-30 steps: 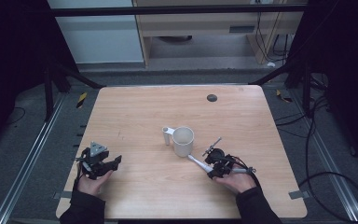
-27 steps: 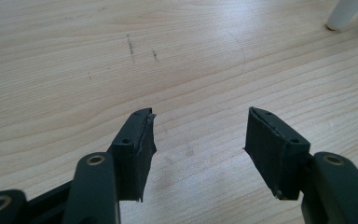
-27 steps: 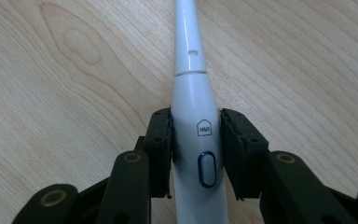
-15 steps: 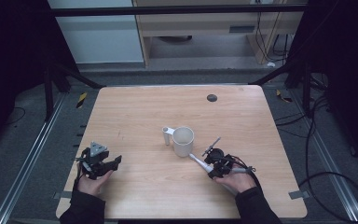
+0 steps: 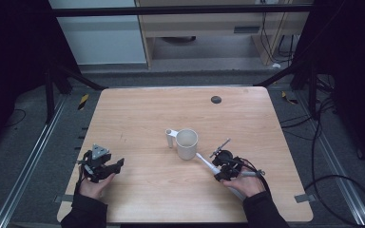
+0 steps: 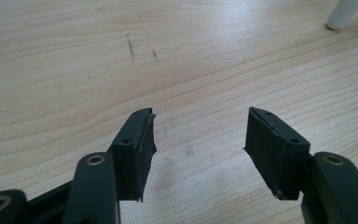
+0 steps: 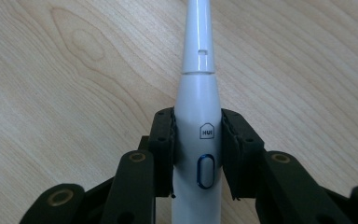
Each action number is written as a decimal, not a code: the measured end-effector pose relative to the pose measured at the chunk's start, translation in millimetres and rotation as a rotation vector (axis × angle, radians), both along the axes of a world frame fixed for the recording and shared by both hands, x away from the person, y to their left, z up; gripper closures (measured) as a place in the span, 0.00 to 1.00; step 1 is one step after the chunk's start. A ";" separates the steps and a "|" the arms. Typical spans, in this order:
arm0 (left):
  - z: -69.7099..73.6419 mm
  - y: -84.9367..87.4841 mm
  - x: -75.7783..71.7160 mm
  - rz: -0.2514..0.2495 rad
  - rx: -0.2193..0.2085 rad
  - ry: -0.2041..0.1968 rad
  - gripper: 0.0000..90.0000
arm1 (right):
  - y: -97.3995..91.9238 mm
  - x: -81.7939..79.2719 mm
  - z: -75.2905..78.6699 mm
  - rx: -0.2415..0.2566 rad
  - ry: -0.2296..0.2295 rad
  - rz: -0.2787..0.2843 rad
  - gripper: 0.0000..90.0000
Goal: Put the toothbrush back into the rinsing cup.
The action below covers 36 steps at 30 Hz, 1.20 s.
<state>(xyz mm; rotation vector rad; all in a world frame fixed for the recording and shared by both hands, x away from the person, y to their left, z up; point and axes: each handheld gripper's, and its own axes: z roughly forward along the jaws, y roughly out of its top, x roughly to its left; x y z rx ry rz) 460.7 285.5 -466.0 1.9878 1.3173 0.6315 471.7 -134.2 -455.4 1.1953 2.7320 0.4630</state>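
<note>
On the table's near right: the toothbrush is held, lying low over the wood.
Toothbrush: white, electric, with a blue-ringed button and a small logo on its handle; the handle is clamped at both sides, and the neck is pointed away from the hand, toward the cup.
Toothbrush tip: seen in the high view just beside the cup's base; contact cannot be told.
Right gripper: both pads are pressed on the toothbrush handle, the jaws having just closed a little further onto it; in the high view it is carried by the right hand.
Cup: white, upright, open at the top, set near the table's middle.
Small white piece: stood just left of the cup.
Left gripper: jaws held wide apart over bare wood, nothing between them; in the high view it is placed at the near left, well apart from the cup.
Table: light wood, with a dark round spot toward the far edge.
</note>
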 end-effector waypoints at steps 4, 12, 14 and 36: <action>0.0 -0.1 -0.1 0.001 0.000 0.000 0.46 | -4.9 -2.4 5.2 0.018 -0.015 -0.024 0.75; -0.1 -0.2 0.1 0.000 0.000 0.001 0.46 | -12.5 -3.4 16.7 0.062 -0.079 -0.052 0.75; -0.1 -0.1 0.0 0.000 0.000 0.001 0.46 | -14.5 -3.5 20.8 0.075 -0.103 -0.060 0.75; 0.0 -0.1 0.0 0.001 -0.001 -0.002 0.46 | -22.7 1.3 64.7 0.314 -0.370 -0.182 0.75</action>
